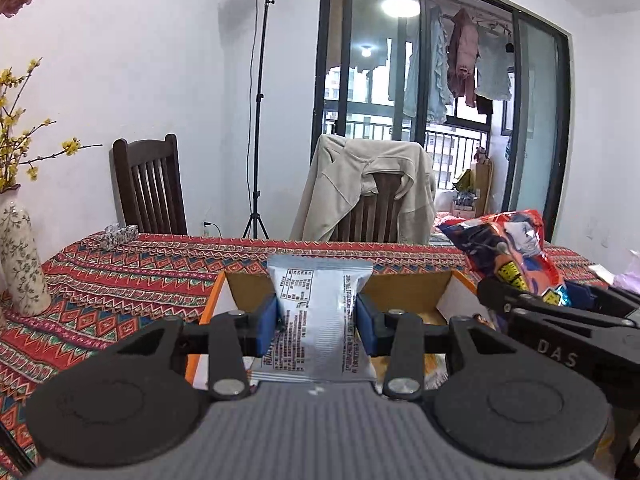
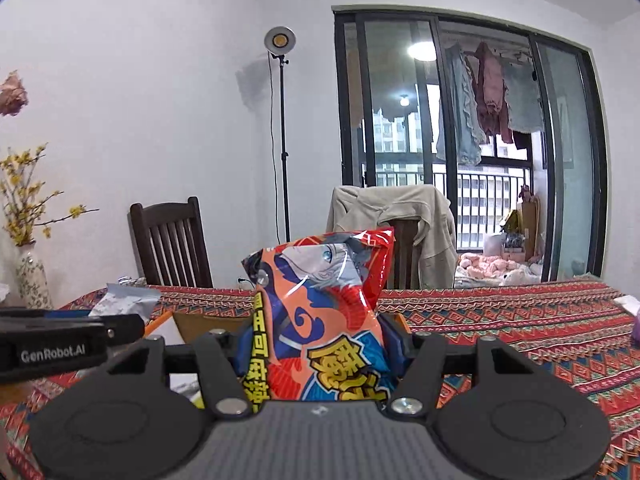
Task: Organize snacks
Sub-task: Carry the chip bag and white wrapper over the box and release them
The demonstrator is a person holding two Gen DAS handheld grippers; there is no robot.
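My left gripper [image 1: 317, 320] is shut on a silver snack packet [image 1: 320, 304], its blue pads [image 1: 267, 322] pinching the packet's sides. The packet stands upright above an open orange cardboard box [image 1: 400, 288]. My right gripper [image 2: 316, 344] is shut on a red and blue snack bag [image 2: 320, 304] with a cartoon print, which stands upright between the jaws. That bag [image 1: 508, 252] and the right gripper [image 1: 560, 312] show at the right of the left wrist view. At the left of the right wrist view are the left gripper [image 2: 72, 340] and the silver packet [image 2: 124, 300]. The box [image 2: 192, 324] lies just beyond the right gripper's fingers.
A patterned red tablecloth [image 1: 120, 280] covers the table. A flowered vase [image 1: 20, 256] with yellow blossoms stands at the left. Two dark chairs [image 1: 148, 188] stand behind the table, one draped with a beige jacket [image 1: 360, 184]. A light stand [image 1: 258, 120] is by the wall.
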